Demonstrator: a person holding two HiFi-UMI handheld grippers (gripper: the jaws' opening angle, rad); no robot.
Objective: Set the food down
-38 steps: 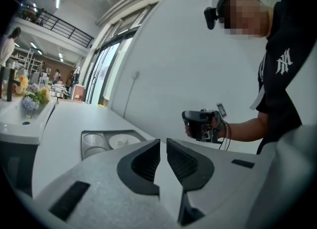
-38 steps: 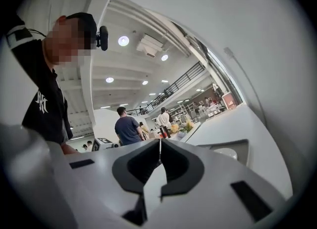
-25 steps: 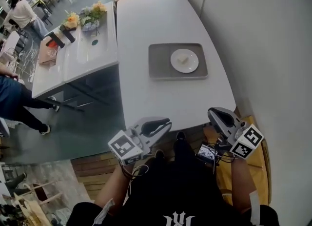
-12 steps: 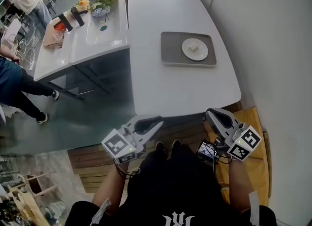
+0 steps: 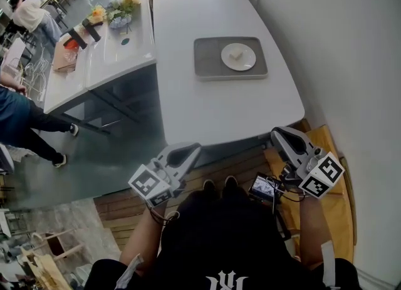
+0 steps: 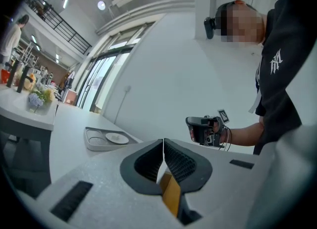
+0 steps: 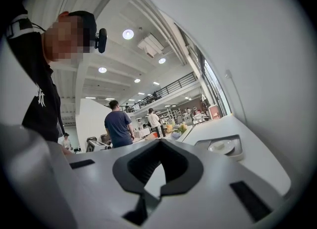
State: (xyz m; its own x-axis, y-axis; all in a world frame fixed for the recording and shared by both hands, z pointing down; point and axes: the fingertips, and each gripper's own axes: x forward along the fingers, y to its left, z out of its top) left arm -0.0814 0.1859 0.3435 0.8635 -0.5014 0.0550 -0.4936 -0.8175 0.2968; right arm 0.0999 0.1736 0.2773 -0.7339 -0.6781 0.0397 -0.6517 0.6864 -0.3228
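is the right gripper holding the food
No, the right gripper is shut with nothing between its jaws, and the food lies on the plate on the tray.

Long white table (image 5: 213, 107), one grey tray (image 5: 207, 62) flat toward its far right edge.

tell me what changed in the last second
The left hand-held gripper drifted slightly leftward in the head view, and its jaws have just been closing; they are now shut with nothing between them. The right hand-held gripper stayed shut and empty. The tray, plate and food sit unmoved on the table.
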